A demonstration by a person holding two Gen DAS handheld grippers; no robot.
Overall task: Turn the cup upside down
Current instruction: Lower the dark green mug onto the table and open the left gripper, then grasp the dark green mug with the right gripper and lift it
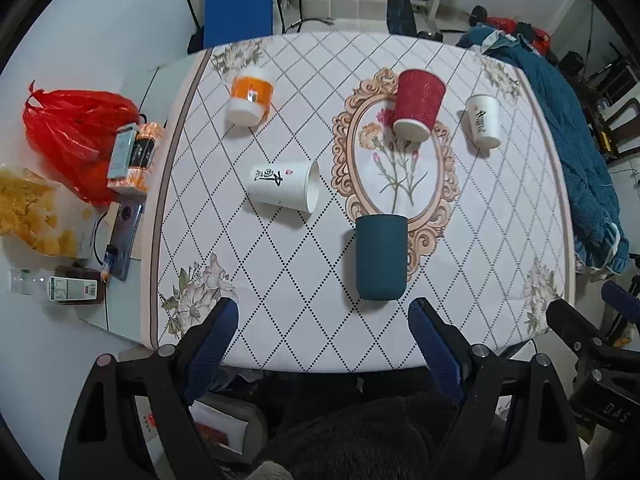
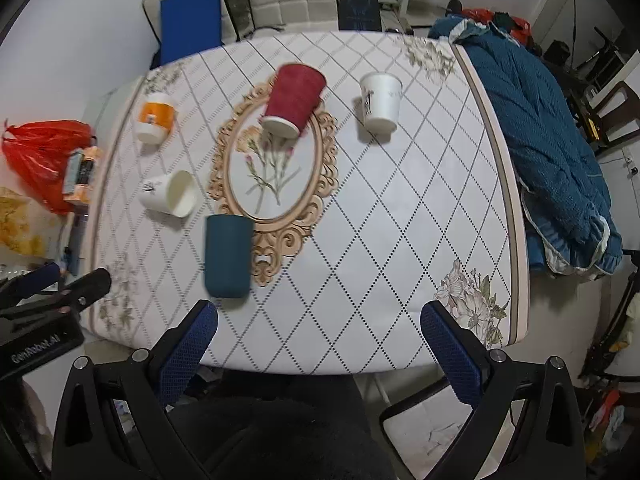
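Nothing is gripped yet; your left gripper point(image 1: 324, 336) and right gripper point(image 2: 318, 334) both hover with jaws apart at the near table edge. From the left: orange cup point(image 1: 250, 98) inverted, white cup point(image 1: 284, 187) on its side and empty, teal cup point(image 1: 381, 258), red cup point(image 1: 418, 105), and small white cup point(image 1: 484, 120) all mouth-down.

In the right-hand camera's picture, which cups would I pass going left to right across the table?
Orange-banded cup → white cup lying on its side → dark teal cup → red cup → white cup with black print.
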